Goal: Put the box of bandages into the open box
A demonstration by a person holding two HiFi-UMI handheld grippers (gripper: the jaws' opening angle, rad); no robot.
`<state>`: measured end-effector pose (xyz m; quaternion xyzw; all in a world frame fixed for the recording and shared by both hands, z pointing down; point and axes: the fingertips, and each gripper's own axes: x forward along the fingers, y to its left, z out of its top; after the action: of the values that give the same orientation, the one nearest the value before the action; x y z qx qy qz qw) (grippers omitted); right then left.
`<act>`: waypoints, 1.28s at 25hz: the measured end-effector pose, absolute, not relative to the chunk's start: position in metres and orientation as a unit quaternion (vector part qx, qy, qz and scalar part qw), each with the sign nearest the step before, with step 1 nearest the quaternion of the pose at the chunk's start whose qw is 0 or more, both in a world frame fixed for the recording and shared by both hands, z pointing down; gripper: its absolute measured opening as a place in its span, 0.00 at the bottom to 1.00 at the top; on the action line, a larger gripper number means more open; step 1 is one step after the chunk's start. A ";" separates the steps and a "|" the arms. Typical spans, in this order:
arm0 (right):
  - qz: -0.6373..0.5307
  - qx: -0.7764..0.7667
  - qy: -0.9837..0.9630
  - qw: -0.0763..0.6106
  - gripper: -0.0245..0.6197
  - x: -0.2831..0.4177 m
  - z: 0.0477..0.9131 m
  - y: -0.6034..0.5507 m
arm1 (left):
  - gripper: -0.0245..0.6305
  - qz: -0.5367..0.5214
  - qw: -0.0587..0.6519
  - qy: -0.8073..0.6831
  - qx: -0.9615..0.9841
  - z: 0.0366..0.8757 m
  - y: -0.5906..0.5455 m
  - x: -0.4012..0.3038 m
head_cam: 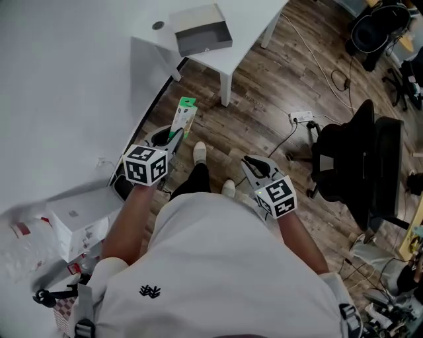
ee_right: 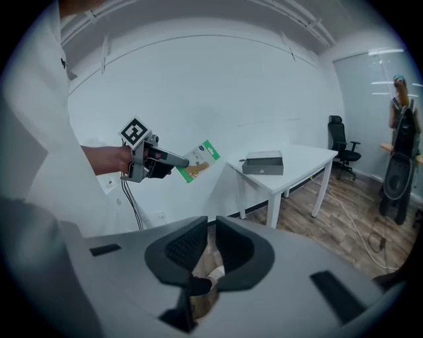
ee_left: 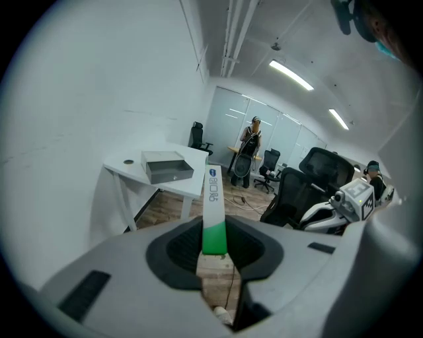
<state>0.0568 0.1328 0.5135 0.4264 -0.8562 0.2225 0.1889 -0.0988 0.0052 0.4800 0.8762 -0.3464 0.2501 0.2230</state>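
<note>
The bandage box (head_cam: pixel 185 115), a slim white carton with a green end, sticks out forward from my left gripper (head_cam: pixel 177 135), which is shut on its green end (ee_left: pixel 213 231). Seen from the right gripper view, the carton (ee_right: pixel 200 160) is held up in the air, left of the table. The open grey box (head_cam: pixel 203 33) sits on the white table (head_cam: pixel 258 20) ahead, apart from the carton; it also shows as the grey box (ee_left: pixel 165 166) in the left gripper view. My right gripper (head_cam: pixel 250 162) hangs low over the floor, its jaws (ee_right: pixel 208 254) close together with nothing between them.
A white wall runs along the left. A black office chair (head_cam: pixel 357 165) stands to the right, with a power strip (head_cam: pixel 302 117) and cables on the wooden floor. A white carton (head_cam: pixel 79 214) lies at lower left. A person (ee_left: pixel 253 142) stands far back among more chairs.
</note>
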 end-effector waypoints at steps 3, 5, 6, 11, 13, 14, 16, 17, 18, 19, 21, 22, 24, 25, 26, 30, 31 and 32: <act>0.228 0.450 -0.842 0.193 0.10 0.062 0.508 0.106 | 0.18 0.250 0.228 -0.338 0.879 0.487 -0.033 -0.098; 0.235 0.464 -0.832 0.192 0.10 0.063 0.504 0.087 | 0.18 0.251 0.224 -0.332 0.882 0.486 -0.061 -0.098; 0.236 0.470 -0.829 0.193 0.10 0.063 0.504 0.076 | 0.18 0.251 0.220 -0.328 0.884 0.484 -0.076 -0.097; 0.244 0.496 -0.811 0.191 0.10 0.059 0.501 0.017 | 0.18 0.259 0.205 -0.304 0.893 0.481 -0.144 -0.088; 0.248 0.506 -0.805 0.185 0.10 0.057 0.502 -0.002 | 0.18 0.264 0.199 -0.295 0.896 0.485 -0.166 -0.083; 0.248 0.508 -0.804 0.184 0.10 0.057 0.502 -0.011 | 0.18 0.265 0.197 -0.291 0.898 0.487 -0.177 -0.080; 0.248 0.511 -0.802 0.183 0.10 0.055 0.501 -0.028 | 0.18 0.270 0.194 -0.282 0.900 0.490 -0.199 -0.073; 0.249 0.513 -0.801 0.182 0.10 0.055 0.499 -0.038 | 0.18 0.272 0.193 -0.280 0.900 0.491 -0.210 -0.071; 0.250 0.515 -0.800 0.181 0.10 0.055 0.497 -0.046 | 0.18 0.275 0.193 -0.279 0.900 0.492 -0.221 -0.068; 0.249 0.516 -0.799 0.180 0.10 0.056 0.495 -0.053 | 0.18 0.277 0.194 -0.279 0.899 0.494 -0.229 -0.065; 0.246 0.513 -0.802 0.180 0.10 0.063 0.494 -0.061 | 0.18 0.281 0.194 -0.285 0.896 0.501 -0.241 -0.058; 0.244 0.511 -0.804 0.180 0.10 0.068 0.496 -0.066 | 0.18 0.283 0.192 -0.289 0.894 0.506 -0.247 -0.053; 0.244 0.506 -0.808 0.178 0.10 0.081 0.501 -0.079 | 0.18 0.288 0.189 -0.295 0.891 0.512 -0.262 -0.042; 0.244 0.502 -0.810 0.178 0.10 0.088 0.503 -0.088 | 0.18 0.290 0.187 -0.299 0.890 0.514 -0.271 -0.037; 0.244 0.496 -0.814 0.179 0.10 0.093 0.504 -0.097 | 0.18 0.294 0.186 -0.304 0.887 0.517 -0.281 -0.032; 0.233 0.467 -0.833 0.186 0.10 0.118 0.501 -0.132 | 0.18 0.311 0.188 -0.327 0.872 0.528 -0.311 -0.020; 0.229 0.464 -0.836 0.184 0.10 0.127 0.501 -0.139 | 0.18 0.315 0.184 -0.332 0.870 0.528 -0.316 -0.016; 0.226 0.463 -0.838 0.181 0.10 0.137 0.500 -0.145 | 0.18 0.319 0.180 -0.335 0.868 0.529 -0.321 -0.011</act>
<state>0.1370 -0.1450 0.5002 0.4626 -0.8379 0.2262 0.1811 -0.0106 -0.3206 0.5291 0.8682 -0.3353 0.3187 0.1797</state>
